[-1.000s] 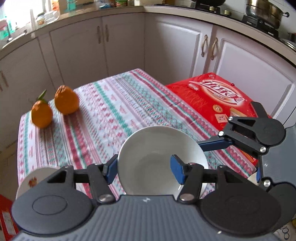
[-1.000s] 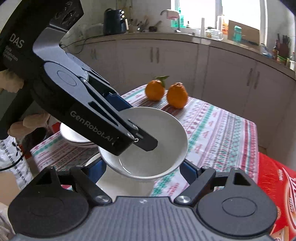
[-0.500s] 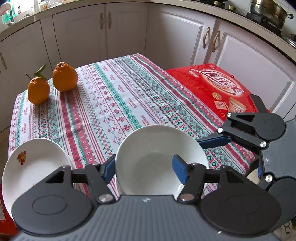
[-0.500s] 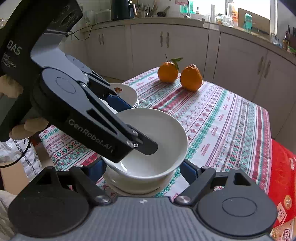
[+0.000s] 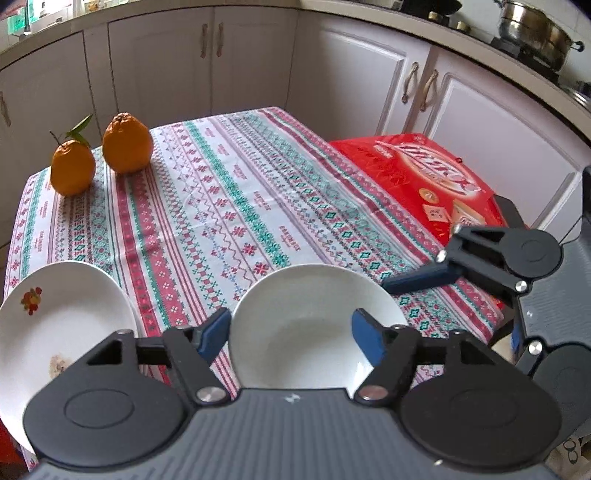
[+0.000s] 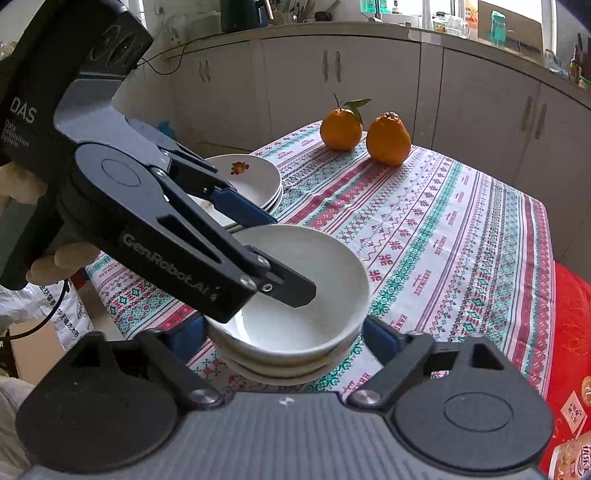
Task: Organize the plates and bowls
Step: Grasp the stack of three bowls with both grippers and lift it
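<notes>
A white bowl [image 5: 306, 325] rests on a stack of white bowls [image 6: 295, 365] at the near table edge. My left gripper [image 5: 291, 334] is shut on the bowl's rim, one finger inside and one outside; it also shows in the right wrist view [image 6: 280, 258]. My right gripper [image 6: 288, 336] is open, its blue pads either side of the bowl stack, apart from it; one of its fingers [image 5: 424, 277] shows in the left wrist view. A stack of white plates [image 6: 255, 181] with a small fruit print sits left of the bowls, also seen in the left wrist view [image 5: 55, 325].
Two oranges [image 5: 99, 155] sit at the far corner of the patterned tablecloth [image 5: 240, 199]. A red package [image 5: 424, 177] lies off the table's right side. White kitchen cabinets [image 5: 369, 74] surround the table. A pot [image 5: 532, 29] stands on the counter.
The left gripper has lowered the white bowl down onto the bowl stack. The plate stack came into view at left. The right gripper stayed open around the stack.
</notes>
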`<control>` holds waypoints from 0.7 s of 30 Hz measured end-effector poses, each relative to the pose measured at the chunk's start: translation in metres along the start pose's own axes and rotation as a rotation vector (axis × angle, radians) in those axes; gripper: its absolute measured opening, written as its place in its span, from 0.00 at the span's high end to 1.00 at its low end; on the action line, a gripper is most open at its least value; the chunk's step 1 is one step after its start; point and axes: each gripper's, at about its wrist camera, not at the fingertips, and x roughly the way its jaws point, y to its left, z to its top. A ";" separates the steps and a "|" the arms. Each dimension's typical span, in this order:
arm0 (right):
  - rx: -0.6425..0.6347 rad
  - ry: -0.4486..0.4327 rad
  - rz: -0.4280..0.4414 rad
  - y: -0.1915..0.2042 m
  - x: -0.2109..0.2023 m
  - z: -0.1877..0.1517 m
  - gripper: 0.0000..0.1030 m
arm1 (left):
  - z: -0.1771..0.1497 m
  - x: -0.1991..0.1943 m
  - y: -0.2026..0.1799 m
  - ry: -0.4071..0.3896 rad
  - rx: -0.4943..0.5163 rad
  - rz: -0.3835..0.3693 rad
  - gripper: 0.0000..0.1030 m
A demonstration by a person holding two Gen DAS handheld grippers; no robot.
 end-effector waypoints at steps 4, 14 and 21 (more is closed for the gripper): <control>-0.017 -0.012 0.012 0.001 -0.006 -0.001 0.00 | -0.004 -0.013 -0.002 -0.054 0.024 0.013 0.15; -0.113 -0.004 -0.049 0.003 -0.023 -0.018 0.00 | -0.044 -0.052 -0.007 -0.171 0.214 0.101 0.04; -0.128 0.039 -0.113 0.008 -0.016 -0.027 0.00 | -0.076 -0.045 -0.011 -0.101 0.248 0.078 0.04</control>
